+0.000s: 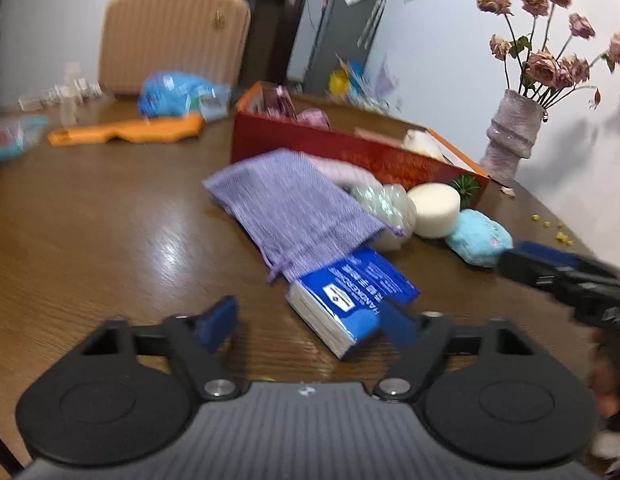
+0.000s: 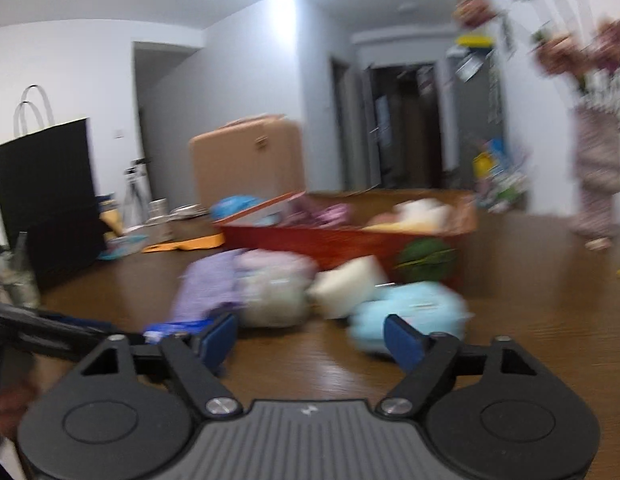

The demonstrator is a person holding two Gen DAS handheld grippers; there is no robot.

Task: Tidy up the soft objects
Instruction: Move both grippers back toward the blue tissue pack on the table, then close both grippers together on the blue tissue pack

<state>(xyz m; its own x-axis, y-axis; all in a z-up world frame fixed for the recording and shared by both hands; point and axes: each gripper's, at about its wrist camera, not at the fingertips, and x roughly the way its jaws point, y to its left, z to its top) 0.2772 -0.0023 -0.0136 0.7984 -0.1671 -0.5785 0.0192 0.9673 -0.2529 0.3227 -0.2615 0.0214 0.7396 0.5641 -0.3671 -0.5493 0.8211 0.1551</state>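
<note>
A red open box point(image 1: 350, 156) stands on the brown table with soft items inside. In front of it lie a purple drawstring pouch point(image 1: 289, 204), a clear bag of pale stuffing point(image 1: 386, 204), a round white sponge point(image 1: 434, 210) and a light blue plush point(image 1: 478, 240). A blue tissue pack point(image 1: 350, 300) lies partly under the pouch. My left gripper point(image 1: 310, 320) is open; the pack's near corner sits between its fingers, untouched. My right gripper point(image 2: 310, 342) is open and empty, just short of the blue plush point(image 2: 410, 312) and the white sponge point(image 2: 350, 284). This view is blurred.
A vase of dried roses point(image 1: 510, 136) stands at the right by the wall. A tan suitcase point(image 1: 173, 36), a blue plastic bag point(image 1: 169, 92) and an orange flat piece point(image 1: 125, 130) lie at the far left. A black paper bag point(image 2: 45, 192) stands further left.
</note>
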